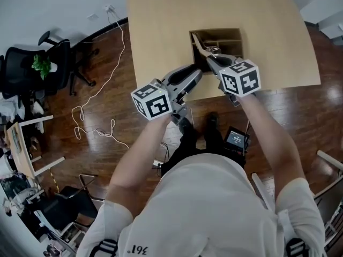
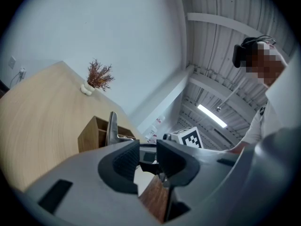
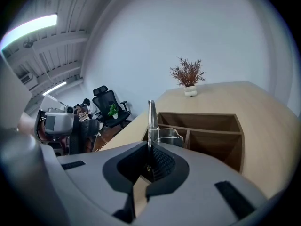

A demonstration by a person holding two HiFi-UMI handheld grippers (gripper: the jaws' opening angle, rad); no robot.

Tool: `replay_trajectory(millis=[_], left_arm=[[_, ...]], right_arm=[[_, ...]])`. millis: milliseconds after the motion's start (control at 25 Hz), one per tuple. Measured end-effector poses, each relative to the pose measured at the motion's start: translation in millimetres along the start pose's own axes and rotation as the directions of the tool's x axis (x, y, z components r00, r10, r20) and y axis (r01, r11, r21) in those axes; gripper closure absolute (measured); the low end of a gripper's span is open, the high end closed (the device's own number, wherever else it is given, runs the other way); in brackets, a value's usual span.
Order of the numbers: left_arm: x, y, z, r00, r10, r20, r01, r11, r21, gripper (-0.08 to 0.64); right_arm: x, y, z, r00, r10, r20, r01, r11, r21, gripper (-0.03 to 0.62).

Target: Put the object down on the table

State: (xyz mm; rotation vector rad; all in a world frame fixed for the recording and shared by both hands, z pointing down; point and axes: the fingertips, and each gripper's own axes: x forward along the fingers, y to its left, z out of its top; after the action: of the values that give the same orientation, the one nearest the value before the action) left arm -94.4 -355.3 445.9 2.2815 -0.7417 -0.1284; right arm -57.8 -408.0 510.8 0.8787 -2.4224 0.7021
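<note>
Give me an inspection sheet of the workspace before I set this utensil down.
Surface: table, light wood.
Job's things: metal utensil held upright at the near edge of the wooden box.
Clutter: potted dried plant at the table's far end.
Grippers: right gripper jaws shut on the utensil; left gripper jaws apart, empty.
Cables: white cable loose on the floor.
Surroundings: office chair.

I can't name the metal utensil [image 3: 151, 119]: its lower end is buried between my right gripper's [image 3: 150, 159] closed jaws, and its wire part is too small to read. In the head view that gripper covers the wooden box's [image 1: 217, 32] near side, and the table [image 1: 161, 25] is cut off at the top edge.
</note>
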Motion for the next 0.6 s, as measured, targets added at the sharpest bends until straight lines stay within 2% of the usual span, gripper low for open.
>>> replay_trajectory(millis=[600], left_arm=[[1, 4, -5, 1.000, -0.002, -0.005, 0.002, 1.000, -0.019, 0.472]], right_arm=[[22, -5, -14, 0.998, -0.011, -0.058, 0.010, 1.000, -0.018, 0.588]])
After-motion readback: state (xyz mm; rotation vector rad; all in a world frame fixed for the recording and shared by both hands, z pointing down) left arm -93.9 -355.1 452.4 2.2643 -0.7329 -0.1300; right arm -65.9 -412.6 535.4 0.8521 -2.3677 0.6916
